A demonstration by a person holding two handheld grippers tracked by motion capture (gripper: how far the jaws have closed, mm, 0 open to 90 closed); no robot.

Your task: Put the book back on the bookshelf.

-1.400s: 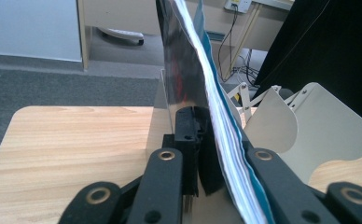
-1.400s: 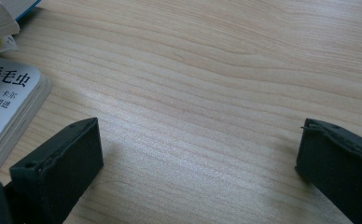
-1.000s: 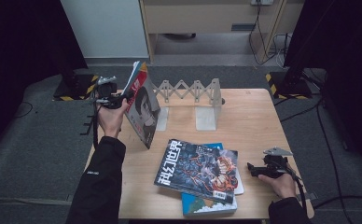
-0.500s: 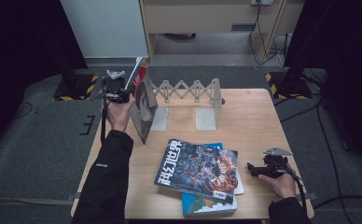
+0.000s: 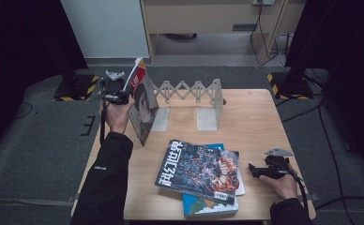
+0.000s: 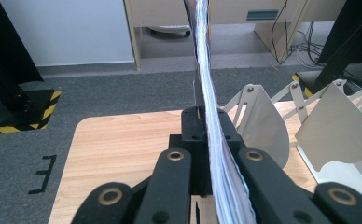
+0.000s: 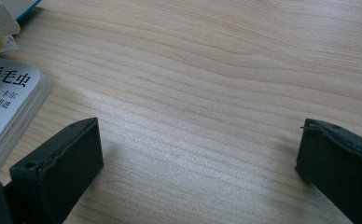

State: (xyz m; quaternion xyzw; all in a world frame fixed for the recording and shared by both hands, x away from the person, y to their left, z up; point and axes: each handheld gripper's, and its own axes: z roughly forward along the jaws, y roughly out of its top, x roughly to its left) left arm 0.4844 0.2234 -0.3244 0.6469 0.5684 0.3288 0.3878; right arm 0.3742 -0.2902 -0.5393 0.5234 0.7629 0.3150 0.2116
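Note:
My left gripper [image 5: 118, 90] is shut on the top edge of a magazine [image 5: 143, 107] with a dark portrait cover. It holds the magazine on edge at the table's left side, just left of a white accordion book rack [image 5: 189, 91]. In the left gripper view the magazine's page edges [image 6: 202, 70] run straight up between the jaws of the left gripper [image 6: 209, 122], with the rack's white plates [image 6: 263, 126] to the right. My right gripper [image 5: 257, 169] rests open near the front right corner. The right gripper [image 7: 198, 154] has only bare wood between its jaws.
A colourful magazine [image 5: 201, 171] lies flat at the front centre on top of a blue book [image 5: 208, 206]. The corner of a white book [image 7: 6, 107] lies left of the right jaws. The wooden table [image 5: 255, 122] ends close behind the rack.
The left hand has carried the magazine a little to the right and stood it more upright beside the rack. The right hand has kept still.

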